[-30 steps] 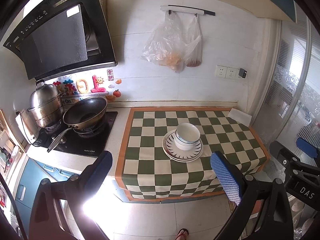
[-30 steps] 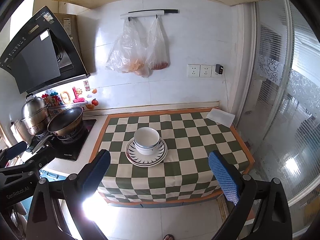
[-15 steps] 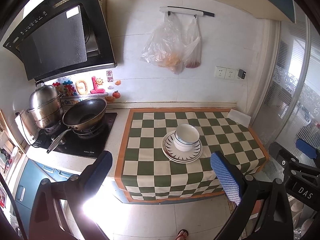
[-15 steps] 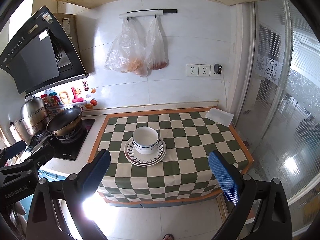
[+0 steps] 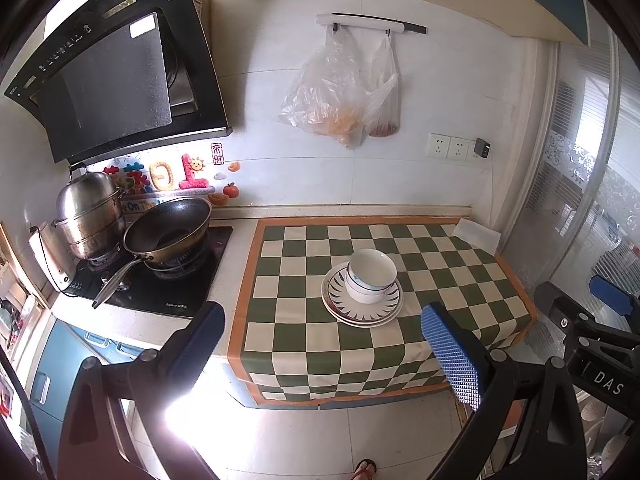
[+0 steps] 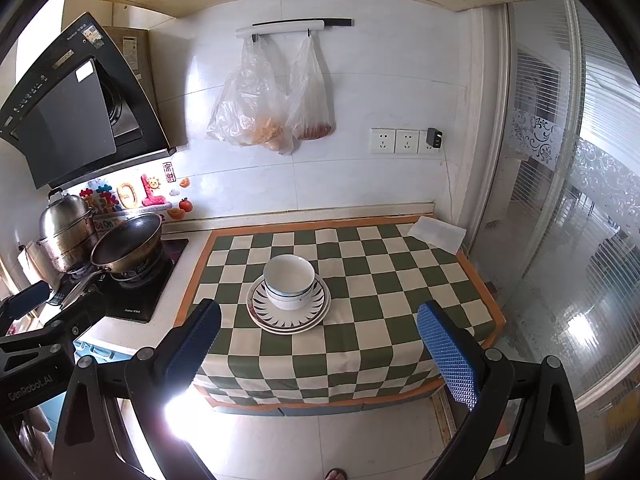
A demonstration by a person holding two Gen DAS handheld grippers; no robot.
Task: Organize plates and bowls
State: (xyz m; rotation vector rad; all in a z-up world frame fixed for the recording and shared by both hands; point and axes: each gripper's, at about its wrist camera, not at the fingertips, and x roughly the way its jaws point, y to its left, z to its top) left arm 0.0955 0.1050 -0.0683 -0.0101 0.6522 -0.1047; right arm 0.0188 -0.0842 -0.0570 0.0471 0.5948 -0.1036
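Observation:
Stacked white bowls (image 5: pixel 371 276) (image 6: pixel 289 282) stand on stacked patterned plates (image 5: pixel 362 311) (image 6: pixel 289 318) in the middle of the green-and-cream checkered cloth (image 5: pixel 304 320) (image 6: pixel 380 304). My left gripper (image 5: pixel 324 350) is open and empty, held back from the counter's front edge, well short of the stack. My right gripper (image 6: pixel 320 346) is also open and empty, likewise back from the counter. Each gripper shows at the edge of the other's view, the right one in the left wrist view (image 5: pixel 600 332) and the left one in the right wrist view (image 6: pixel 36 332).
A wok (image 5: pixel 168 232) (image 6: pixel 128 248) and a steel steamer pot (image 5: pixel 90 216) (image 6: pixel 66 232) sit on the stove at left under a black range hood (image 5: pixel 112 80). Plastic bags (image 5: pixel 340 96) hang on the wall. A white napkin (image 6: pixel 438 232) lies at the cloth's far right corner. A glass door (image 6: pixel 560 200) stands right.
Both grippers have drifted slightly back from the counter, so the stack looks a little farther away. Nothing on the counter has moved.

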